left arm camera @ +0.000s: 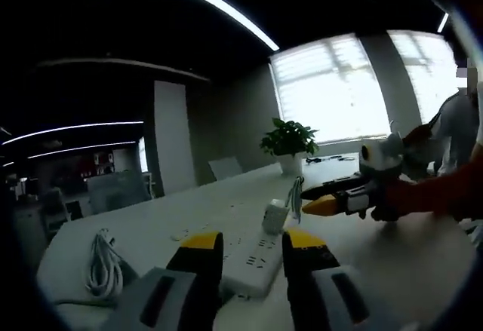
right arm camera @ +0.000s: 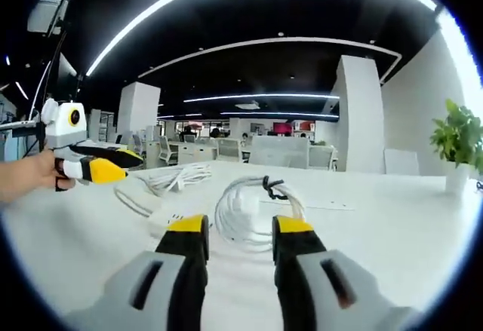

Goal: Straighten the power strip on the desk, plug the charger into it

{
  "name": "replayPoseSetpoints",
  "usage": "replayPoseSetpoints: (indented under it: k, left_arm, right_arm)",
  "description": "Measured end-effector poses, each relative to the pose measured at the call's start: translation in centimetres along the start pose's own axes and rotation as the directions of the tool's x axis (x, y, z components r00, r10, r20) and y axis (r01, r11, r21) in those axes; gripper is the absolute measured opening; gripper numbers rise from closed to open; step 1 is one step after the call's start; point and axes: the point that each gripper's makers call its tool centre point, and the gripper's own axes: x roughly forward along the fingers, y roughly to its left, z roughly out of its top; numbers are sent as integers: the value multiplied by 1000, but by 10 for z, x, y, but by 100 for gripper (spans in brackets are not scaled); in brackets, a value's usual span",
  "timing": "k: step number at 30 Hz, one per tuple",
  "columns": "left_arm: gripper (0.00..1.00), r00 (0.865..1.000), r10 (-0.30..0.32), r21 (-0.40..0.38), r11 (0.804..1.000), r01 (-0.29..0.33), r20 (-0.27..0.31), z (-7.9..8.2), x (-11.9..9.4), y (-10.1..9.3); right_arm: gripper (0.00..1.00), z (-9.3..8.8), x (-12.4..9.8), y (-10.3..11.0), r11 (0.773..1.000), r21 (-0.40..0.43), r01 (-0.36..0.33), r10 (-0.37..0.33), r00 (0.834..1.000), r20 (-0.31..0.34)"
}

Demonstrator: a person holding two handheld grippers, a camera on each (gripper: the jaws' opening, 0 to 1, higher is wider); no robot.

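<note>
A white power strip lies flat on the white desk, running away from me between the jaws of my left gripper, which is open just above its near end. A small white charger stands at the strip's far end; whether it is plugged in I cannot tell. A bundled cable rises beside it. My right gripper comes in from the right, held in a hand, its tips close to the charger. In the right gripper view, my right gripper is open over a tied cable coil, with my left gripper to its left.
A second coiled white cable lies on the desk at the left, also seen as a loose cable. A potted plant stands at the far end of the desk. Office chairs and desks fill the background.
</note>
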Motion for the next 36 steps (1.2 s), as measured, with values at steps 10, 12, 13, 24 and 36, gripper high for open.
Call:
replayPoseSetpoints:
  k: [10, 12, 13, 24, 36]
  left_arm:
    - [35, 998, 41, -43, 998, -40, 40, -2, -17, -2]
    - [35, 998, 39, -26, 999, -38, 41, -6, -16, -5]
    - [35, 999, 34, -16, 999, -33, 37, -8, -15, -6]
    - [37, 999, 46, 84, 995, -46, -6, -16, -18, -18]
    - [38, 995, 88, 103, 991, -83, -45, -37, -26, -17]
  right_arm:
    - [32, 2, -15, 1, 999, -40, -11, 13, 998, 60]
    - [30, -2, -14, 0, 1000, -31, 1, 1, 997, 81]
    - [30, -2, -12, 1, 1000, 25, 0, -1, 998, 56]
    - [31, 9, -17, 1, 999, 19, -30, 28, 992, 121]
    - [32, 8, -36, -6, 997, -7, -81, 81, 991, 104]
